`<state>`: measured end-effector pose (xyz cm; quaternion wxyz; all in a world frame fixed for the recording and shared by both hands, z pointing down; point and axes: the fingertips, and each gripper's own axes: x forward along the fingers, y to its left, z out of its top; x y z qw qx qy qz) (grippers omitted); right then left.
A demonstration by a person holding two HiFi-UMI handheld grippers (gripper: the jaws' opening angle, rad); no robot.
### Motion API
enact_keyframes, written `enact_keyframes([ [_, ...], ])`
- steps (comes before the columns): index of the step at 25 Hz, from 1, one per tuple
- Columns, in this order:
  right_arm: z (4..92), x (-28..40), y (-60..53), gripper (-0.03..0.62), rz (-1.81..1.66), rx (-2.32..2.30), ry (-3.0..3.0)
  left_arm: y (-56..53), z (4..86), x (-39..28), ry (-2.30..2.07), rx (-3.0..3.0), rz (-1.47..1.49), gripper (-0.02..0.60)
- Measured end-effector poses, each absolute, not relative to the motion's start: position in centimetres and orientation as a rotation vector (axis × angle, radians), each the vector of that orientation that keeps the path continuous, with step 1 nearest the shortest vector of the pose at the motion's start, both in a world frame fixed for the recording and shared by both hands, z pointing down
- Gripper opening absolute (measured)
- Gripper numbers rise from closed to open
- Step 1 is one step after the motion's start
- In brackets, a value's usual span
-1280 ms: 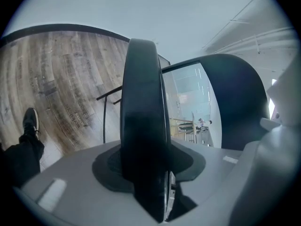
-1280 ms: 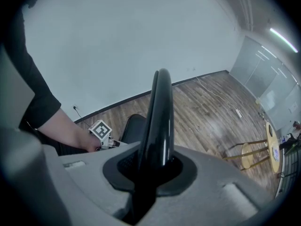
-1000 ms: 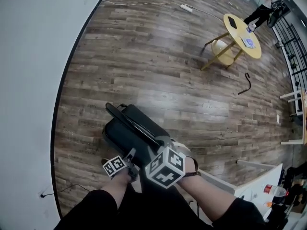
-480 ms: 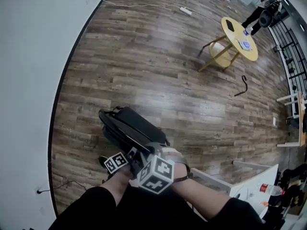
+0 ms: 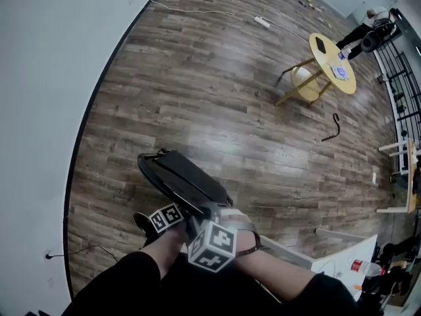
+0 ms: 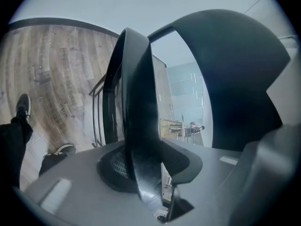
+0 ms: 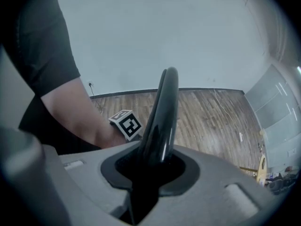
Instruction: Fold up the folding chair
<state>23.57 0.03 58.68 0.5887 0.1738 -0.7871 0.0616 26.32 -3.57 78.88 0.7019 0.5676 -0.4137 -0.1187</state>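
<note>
While I had both grippers on it, the folding chair (image 5: 177,176) was right at my feet, about 7 o'clock in the head view. It was black, with its panels lying close together, and the far end pointed off toward 10 o'clock.

The left gripper (image 6: 150,197) had a curved black edge of the chair running through its jaws. They'd just been closing in, but a sliver of daylight showed on one side of the edge, so they weren't clamped down yet. The right gripper (image 7: 143,175) had a glossy black frame tube in its jaws. Those had just been easing apart, though the tube filled the gap with no daylight either side, so I'd call that one gripped. The two grippers were just beside each other at the chair's near end.

My shoe (image 5: 140,221) was just left of the grippers on the wood floor (image 5: 217,91). Some white furniture (image 5: 342,263) sat at 4 o'clock. Further out at 2 o'clock lay a crooked black stick (image 5: 331,129). A round yellow table (image 5: 332,52) stood at 1 o'clock, with a power strip (image 5: 262,22) nearby. A person (image 5: 367,26) stood beyond the table. A pale wall (image 5: 46,78) curved round from 8 to 11 o'clock.
</note>
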Motion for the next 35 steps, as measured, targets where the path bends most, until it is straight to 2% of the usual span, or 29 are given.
enact_keyframes([
  [19,58.1,25.9,-2.2,0.074,0.103,0.419,-1.790,-6.6,77.6,29.9,-0.900,1.278,-0.133,0.124],
  [30,57.5,27.8,-5.4,0.057,0.201,0.464,-1.836,-6.3,77.0,30.7,-0.735,1.337,-0.064,0.181],
  [35,57.4,28.1,-6.5,0.054,0.221,0.471,-1.847,-6.6,76.2,31.2,-0.642,1.357,-0.084,0.232],
])
